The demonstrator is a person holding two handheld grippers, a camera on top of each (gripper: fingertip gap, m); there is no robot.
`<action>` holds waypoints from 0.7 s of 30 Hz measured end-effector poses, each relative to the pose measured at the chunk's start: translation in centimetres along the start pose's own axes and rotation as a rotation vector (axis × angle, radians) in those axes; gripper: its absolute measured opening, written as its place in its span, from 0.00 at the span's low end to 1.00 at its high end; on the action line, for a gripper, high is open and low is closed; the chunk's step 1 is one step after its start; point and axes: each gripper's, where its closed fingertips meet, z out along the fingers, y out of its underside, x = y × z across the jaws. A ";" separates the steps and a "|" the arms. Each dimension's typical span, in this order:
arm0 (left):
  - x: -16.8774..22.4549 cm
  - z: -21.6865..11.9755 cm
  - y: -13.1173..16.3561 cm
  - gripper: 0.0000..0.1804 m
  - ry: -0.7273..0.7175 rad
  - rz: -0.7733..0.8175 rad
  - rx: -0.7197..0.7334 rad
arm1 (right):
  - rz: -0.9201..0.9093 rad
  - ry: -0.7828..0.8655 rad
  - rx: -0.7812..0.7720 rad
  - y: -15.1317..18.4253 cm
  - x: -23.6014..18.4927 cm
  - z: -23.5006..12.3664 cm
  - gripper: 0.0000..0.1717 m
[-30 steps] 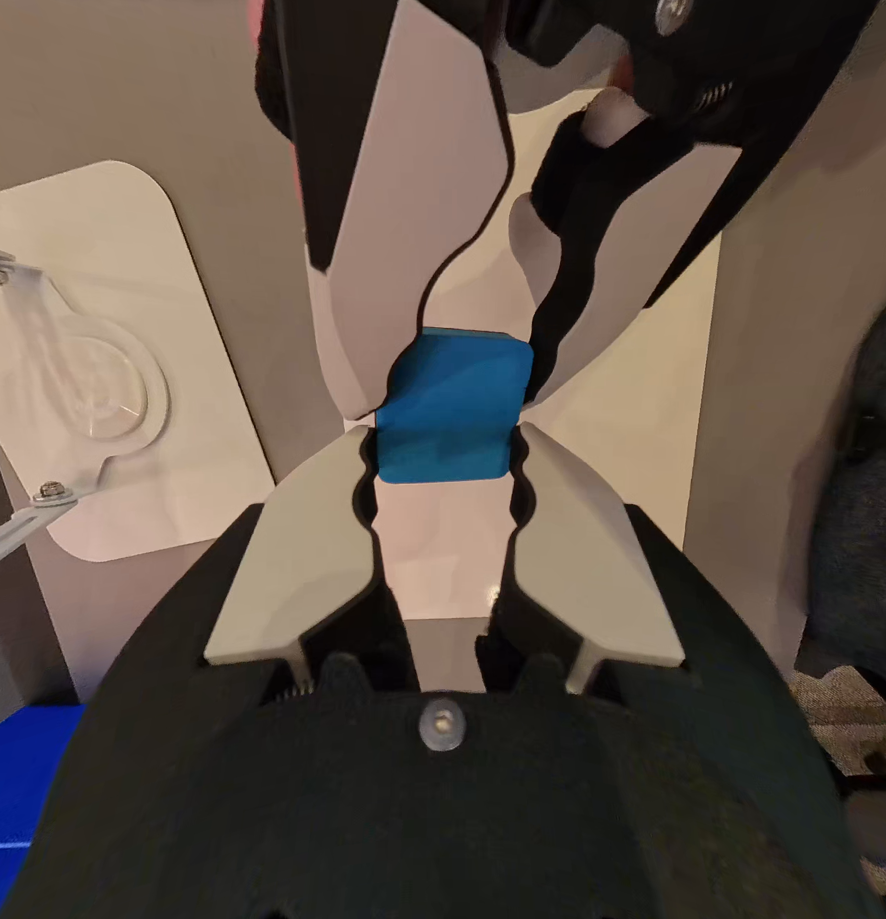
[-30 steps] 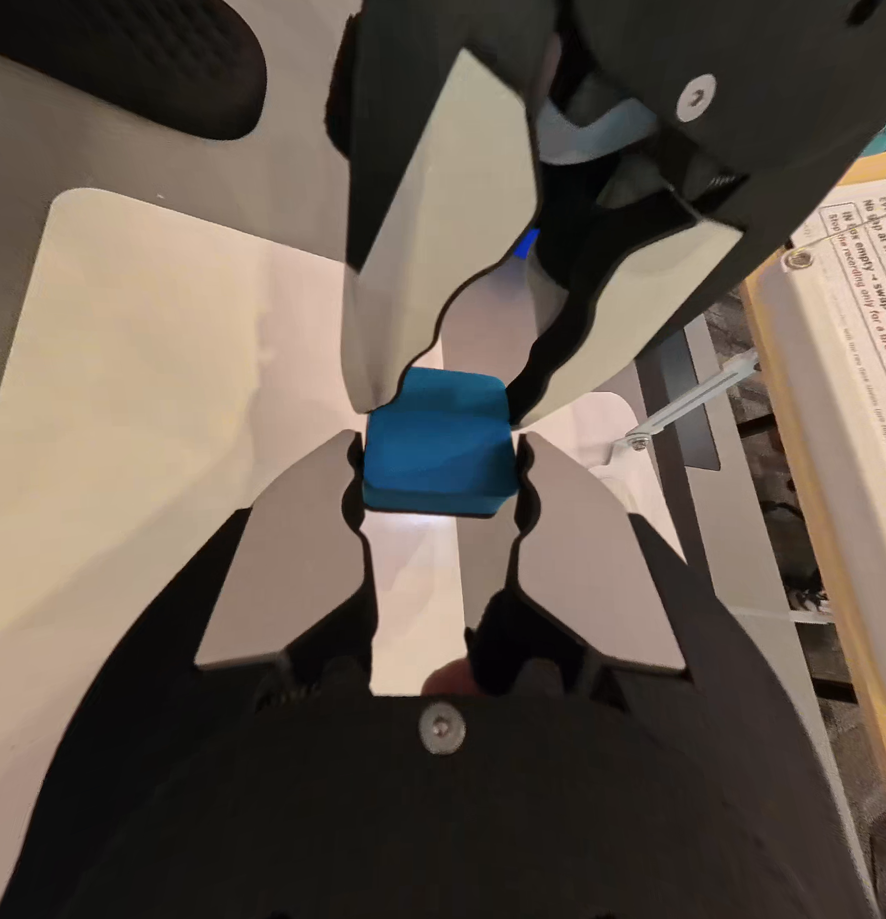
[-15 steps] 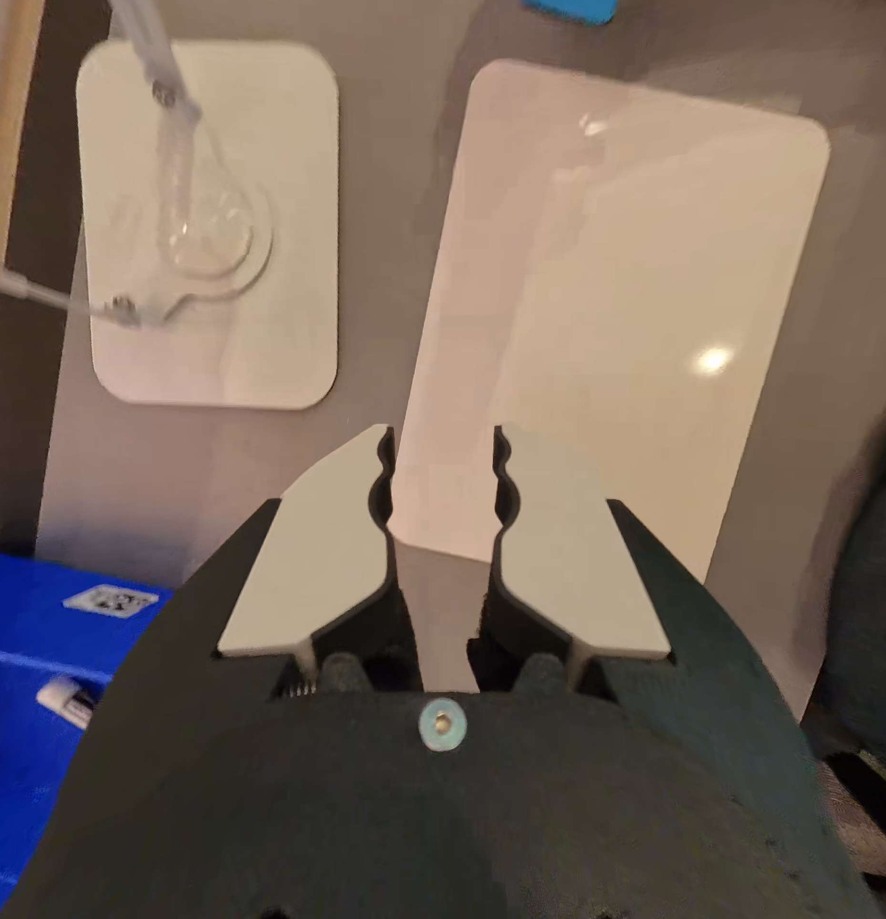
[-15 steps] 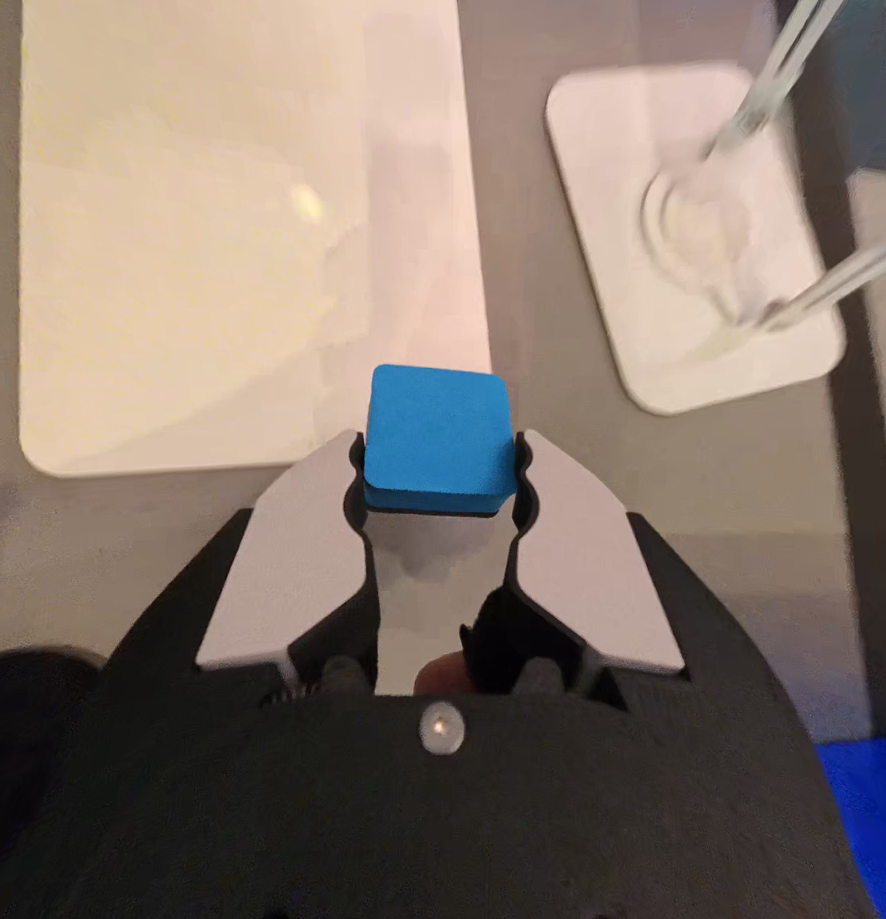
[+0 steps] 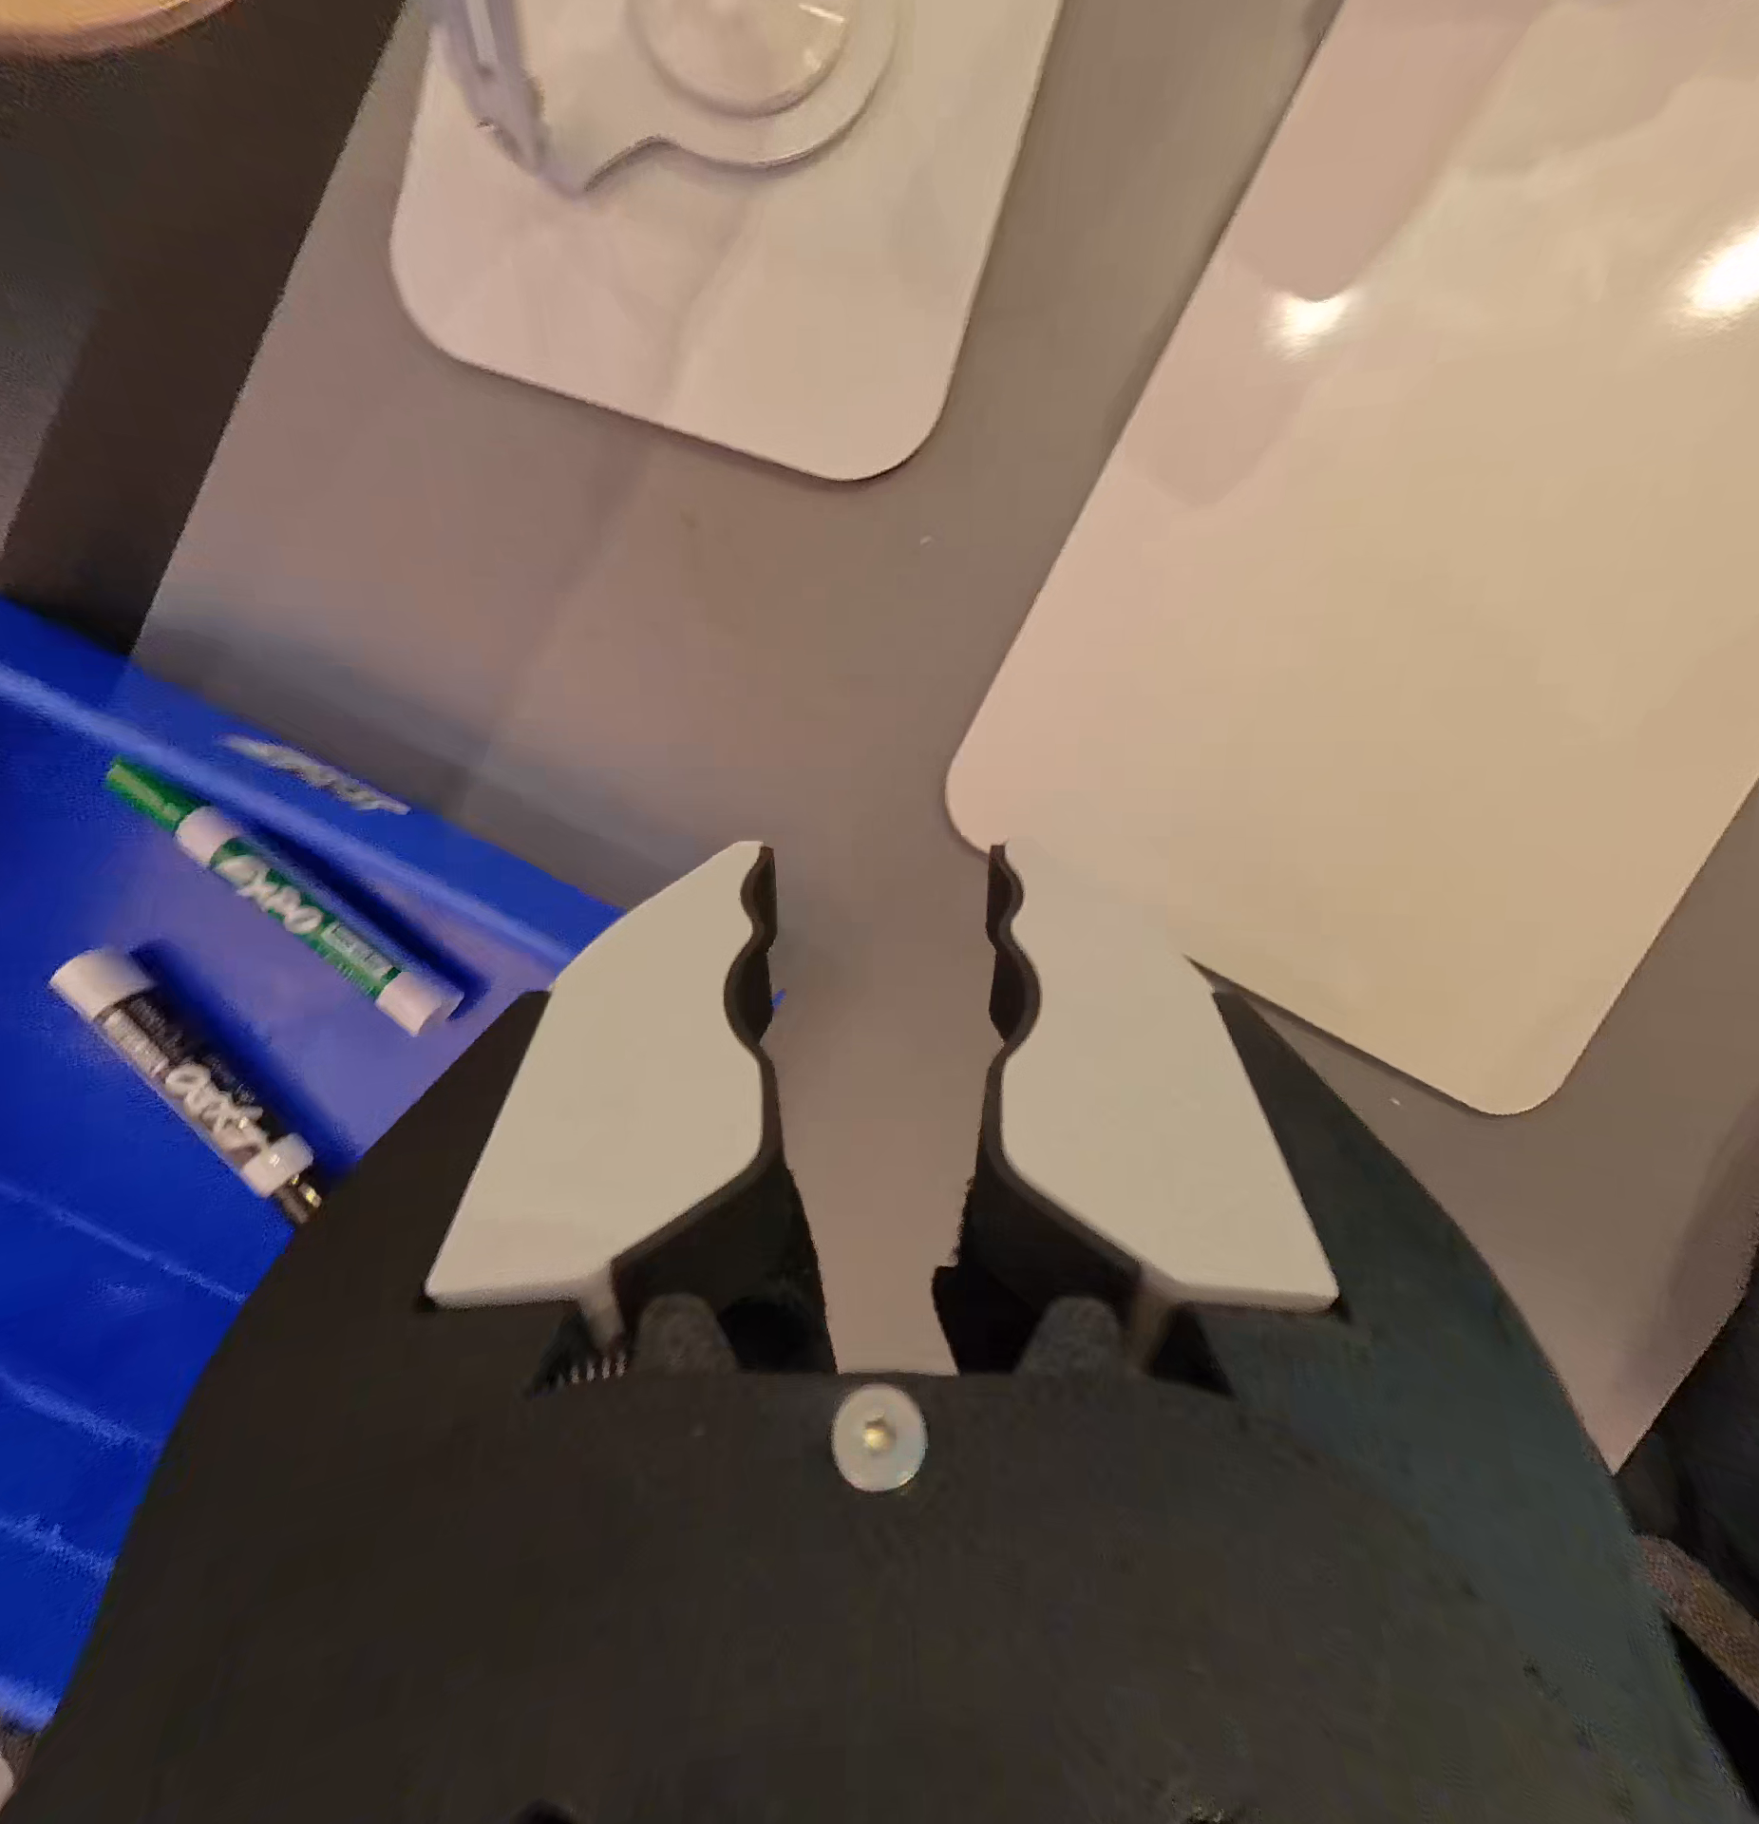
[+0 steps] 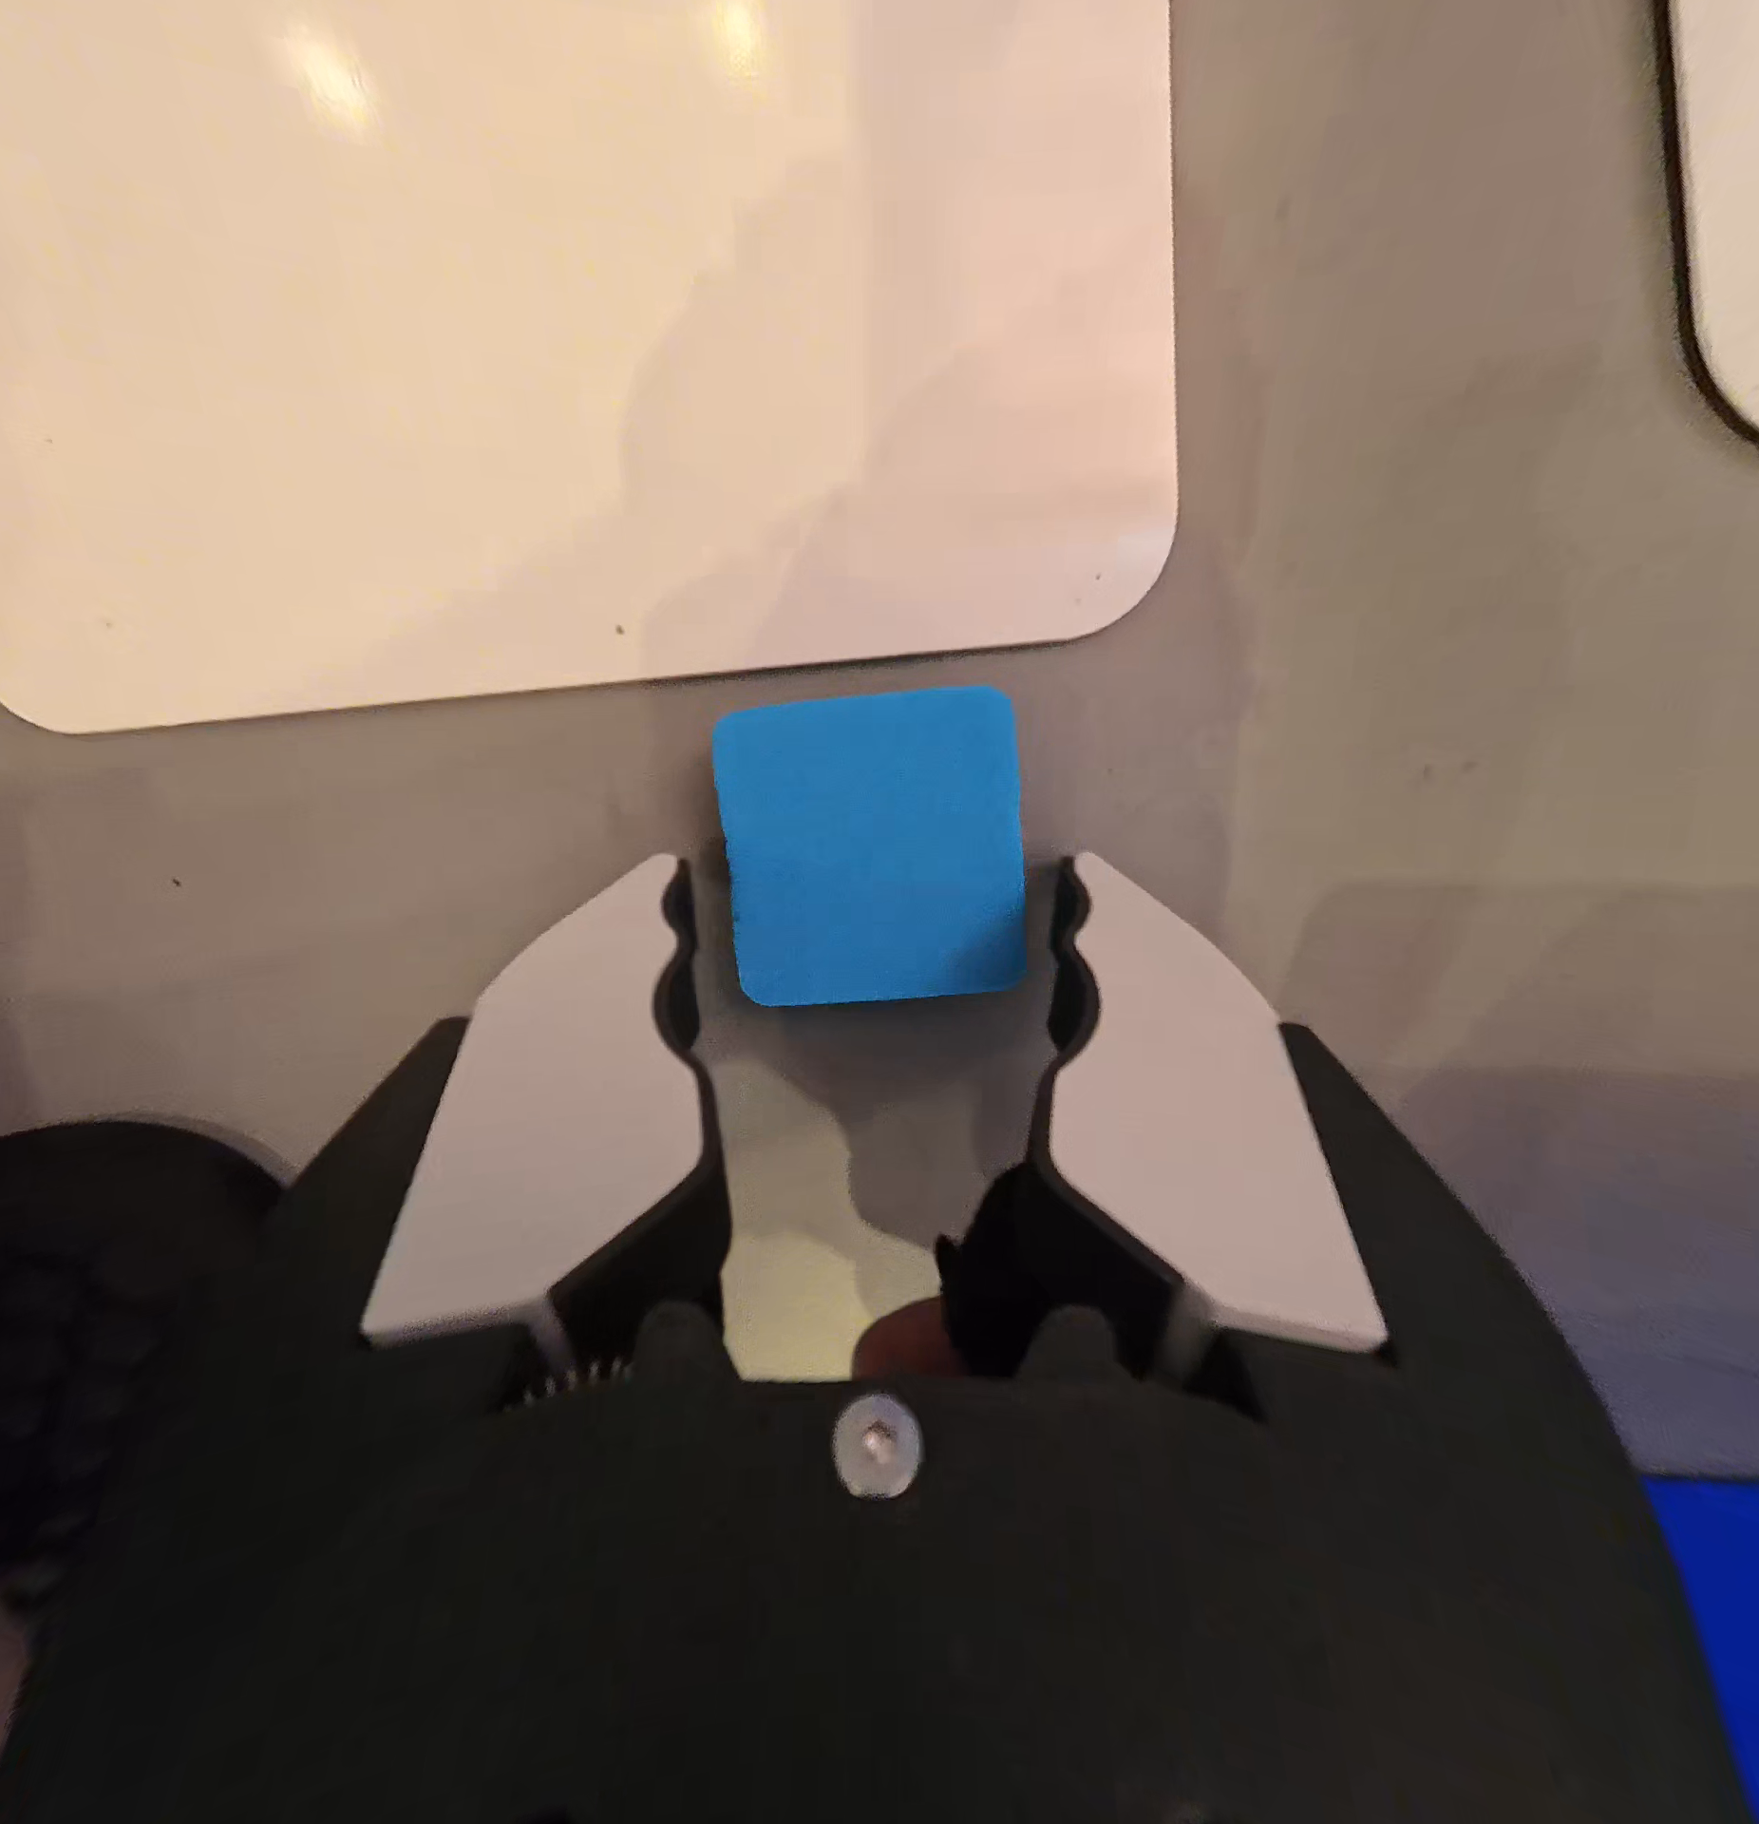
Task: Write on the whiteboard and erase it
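On the grey bench (image 6: 1399, 691) lies the whiteboard (image 6: 560, 345), a white sheet with round corners and a clean surface that reflects the ceiling lights. Just below its near edge, not touching it, the blue square eraser (image 6: 868, 849) lies flat on the bench. The right gripper (image 6: 874, 869) stands around this eraser with its fingers (image 6: 599, 987) spread wide; on both sides a thin strip of grey bench is visible between the dark pads and the blue foam, so the fingers do not press on it and the eraser is not held. The left gripper (image 5: 880, 859) is over bare bench beside the lower left corner of the whiteboard (image 5: 1399, 592). Its fingers (image 5: 649, 1036) are partly apart and between them I see only the bench surface, so this gripper has nothing in its hold. To its left stands a blue bin (image 5: 86, 1283), and inside it lie two markers: a green marker (image 5: 283, 898) and a black marker (image 5: 185, 1076), both a little blurred. Farther away on the bench there is a smaller white pad (image 5: 718, 296) with a clear plastic holder (image 5: 698, 89) on top of it. A corner of the same white pad (image 6: 1744, 197) shows in the right wrist view, well apart from the eraser.
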 end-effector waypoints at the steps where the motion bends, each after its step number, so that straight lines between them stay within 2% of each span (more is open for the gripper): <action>1: -0.7 -0.4 0.4 0.23 -0.016 -0.021 0.007 | 0.004 0.001 -0.001 -0.1 0.0 -0.1 0.44; 3: -3.0 -1.7 1.5 0.25 -0.078 -0.076 0.017 | 0.006 0.011 0.014 -0.5 0.0 -0.5 0.48; 6: -7.8 -3.9 3.5 0.25 -0.194 -0.197 0.050 | -0.010 0.034 0.064 -1.4 0.1 -1.3 0.46; 9: -12.4 -4.3 6.1 0.27 -0.254 -0.334 0.035 | -0.013 0.049 0.081 -1.8 0.3 -1.5 0.46; 11: -14.5 -3.3 7.2 0.27 -0.260 -0.392 0.011 | -0.011 0.059 0.084 -1.8 0.6 -1.4 0.46; 16: -19.4 1.1 11.8 0.28 -0.368 -0.442 -0.260 | -0.019 0.062 0.101 -2.2 0.7 -1.3 0.45; 20: -20.6 3.4 14.3 0.27 -0.368 -0.460 -0.437 | -0.035 0.069 0.116 -2.7 0.7 -1.3 0.44; 21: -20.5 3.9 14.4 0.21 -0.342 -0.472 -0.443 | -0.041 0.074 0.120 -2.9 0.7 -1.3 0.44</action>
